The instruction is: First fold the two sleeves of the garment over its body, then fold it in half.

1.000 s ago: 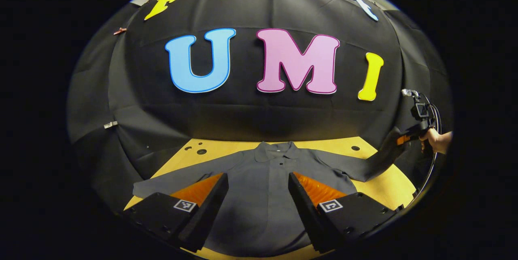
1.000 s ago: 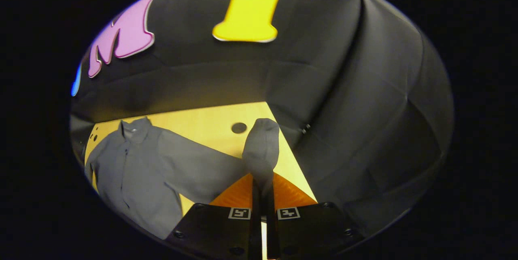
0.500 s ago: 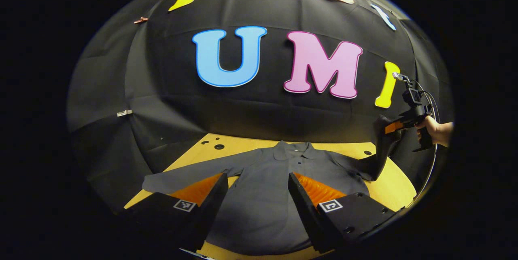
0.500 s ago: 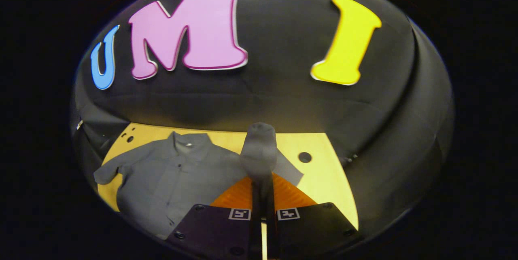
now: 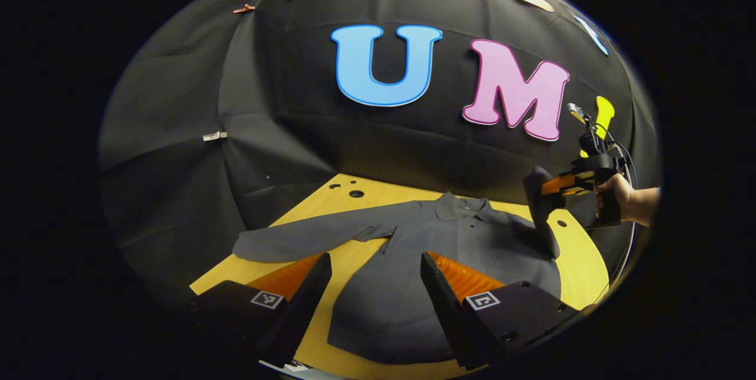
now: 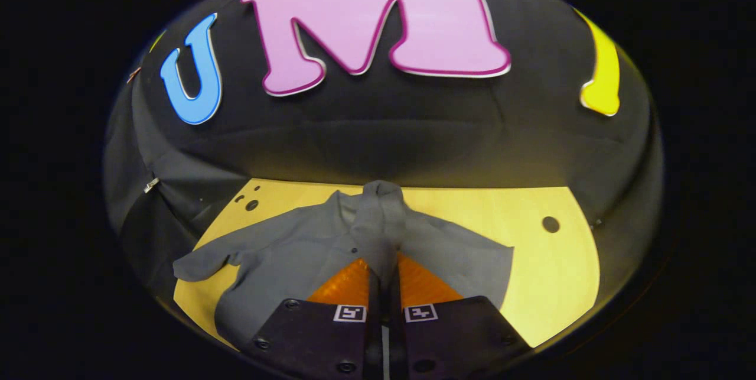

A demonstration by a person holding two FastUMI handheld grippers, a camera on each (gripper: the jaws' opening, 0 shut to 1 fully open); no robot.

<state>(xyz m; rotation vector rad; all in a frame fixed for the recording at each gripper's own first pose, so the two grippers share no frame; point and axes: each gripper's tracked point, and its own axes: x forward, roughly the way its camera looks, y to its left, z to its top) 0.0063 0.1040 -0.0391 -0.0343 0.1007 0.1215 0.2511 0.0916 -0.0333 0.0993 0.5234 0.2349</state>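
1. Shirt (image 5: 413, 262): a grey collared garment, laid flat and face up on the table (image 5: 582, 268), collar toward the wall. The body is spread out so that the sleeves can be folded over it.

2. Right sleeve (image 6: 381, 220): its cuff is clamped between the fingers of the right gripper (image 6: 383, 285), which are closed together on the cloth. In the right gripper view the cuff stands up above the fingertips and the sleeve is seen over the shirt's chest, just below the collar. It is judged to be held raised so that it can be carried across the body without dragging.

3. Left sleeve (image 5: 307, 241): stretched out flat on the table, away from the body, not yet folded. No gripper is touching it.

4. Left gripper (image 5: 375, 276): its fingers are spread wide apart and nothing is held. It is poised above the near part of the shirt, with the lower body seen between the fingers; whether the cloth is touched cannot be told.

5. Right gripper, pose: in the left gripper view it is seen held in a hand (image 5: 614, 203) at the far right, raised above the table and pointed inward toward the shirt, with the sleeve hanging from its tip.

6. Stage, as judged: the first sleeve fold is in hand; the second sleeve and the halving remain.
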